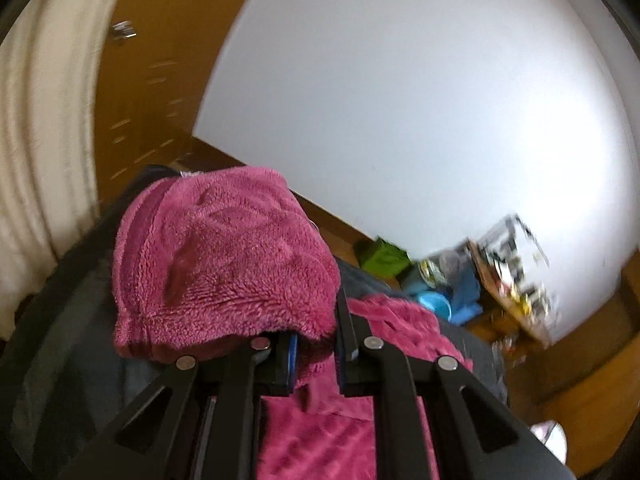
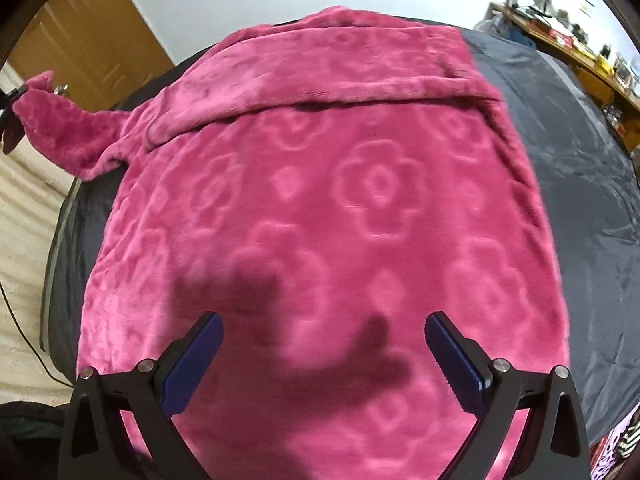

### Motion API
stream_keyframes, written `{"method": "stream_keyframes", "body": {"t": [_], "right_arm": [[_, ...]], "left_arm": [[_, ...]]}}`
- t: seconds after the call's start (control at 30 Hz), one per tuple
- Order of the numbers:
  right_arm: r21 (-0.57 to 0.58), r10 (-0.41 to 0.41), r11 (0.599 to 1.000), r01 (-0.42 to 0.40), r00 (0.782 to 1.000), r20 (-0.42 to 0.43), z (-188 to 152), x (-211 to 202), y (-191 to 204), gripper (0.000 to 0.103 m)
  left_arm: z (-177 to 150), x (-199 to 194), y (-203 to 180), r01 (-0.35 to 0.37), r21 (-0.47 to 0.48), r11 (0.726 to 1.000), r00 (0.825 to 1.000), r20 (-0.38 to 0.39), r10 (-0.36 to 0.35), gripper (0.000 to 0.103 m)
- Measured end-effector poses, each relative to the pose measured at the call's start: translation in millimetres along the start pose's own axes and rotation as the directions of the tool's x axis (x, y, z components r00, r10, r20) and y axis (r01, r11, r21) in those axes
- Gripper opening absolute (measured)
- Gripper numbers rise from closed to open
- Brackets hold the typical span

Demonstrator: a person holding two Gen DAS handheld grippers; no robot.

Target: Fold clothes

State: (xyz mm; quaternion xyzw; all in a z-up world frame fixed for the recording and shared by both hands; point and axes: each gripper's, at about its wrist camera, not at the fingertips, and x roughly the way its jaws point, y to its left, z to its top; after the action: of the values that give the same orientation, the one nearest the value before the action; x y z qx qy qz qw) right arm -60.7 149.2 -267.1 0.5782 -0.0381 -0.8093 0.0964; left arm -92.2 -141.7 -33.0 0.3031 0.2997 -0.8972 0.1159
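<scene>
A pink fleece garment (image 2: 320, 208) with an embossed flower pattern lies spread on a dark grey sheet (image 2: 580, 168). Its top part is folded over across the far side. My left gripper (image 1: 316, 344) is shut on a fluffy end of the garment (image 1: 224, 256), which bunches up over the fingers and is lifted off the sheet. In the right wrist view that lifted end sticks out at the far left (image 2: 52, 128). My right gripper (image 2: 324, 360) is open and empty, hovering just above the near part of the garment.
The grey sheet covers a bed or mat, with a cream ribbed blanket (image 2: 24, 216) along its left side. A wooden door (image 2: 88, 32) stands at the back left. A cluttered wooden shelf (image 2: 568, 40) runs along the right wall.
</scene>
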Motion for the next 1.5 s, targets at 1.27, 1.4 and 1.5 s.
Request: {"method": "stream_keyframes", "body": {"t": [1.27, 1.4, 1.5], "right_arm": [[0.195, 0.345, 0.911, -0.362, 0.931, 0.116, 54.2, -12.5, -106.3, 0.102], [0.188, 0.400, 0.888, -0.419, 0.907, 0.133, 86.0, -8.7, -103.9, 0.102], [0.145, 0.409, 0.892, -0.428, 0.901, 0.145, 116.7, -5.6, -93.7, 0.102]], "left_arm": [[-295.3, 74.0, -145.7, 0.133, 0.681, 0.720, 0.832, -0.471, 0.292, 0.048], [-291.9, 59.2, -114.9, 0.065, 0.593, 0.803, 0.820, -0.490, 0.296, 0.048], [-296.2, 48.1, -93.1, 0.013, 0.541, 0.841, 0.806, -0.503, 0.311, 0.048]]}}
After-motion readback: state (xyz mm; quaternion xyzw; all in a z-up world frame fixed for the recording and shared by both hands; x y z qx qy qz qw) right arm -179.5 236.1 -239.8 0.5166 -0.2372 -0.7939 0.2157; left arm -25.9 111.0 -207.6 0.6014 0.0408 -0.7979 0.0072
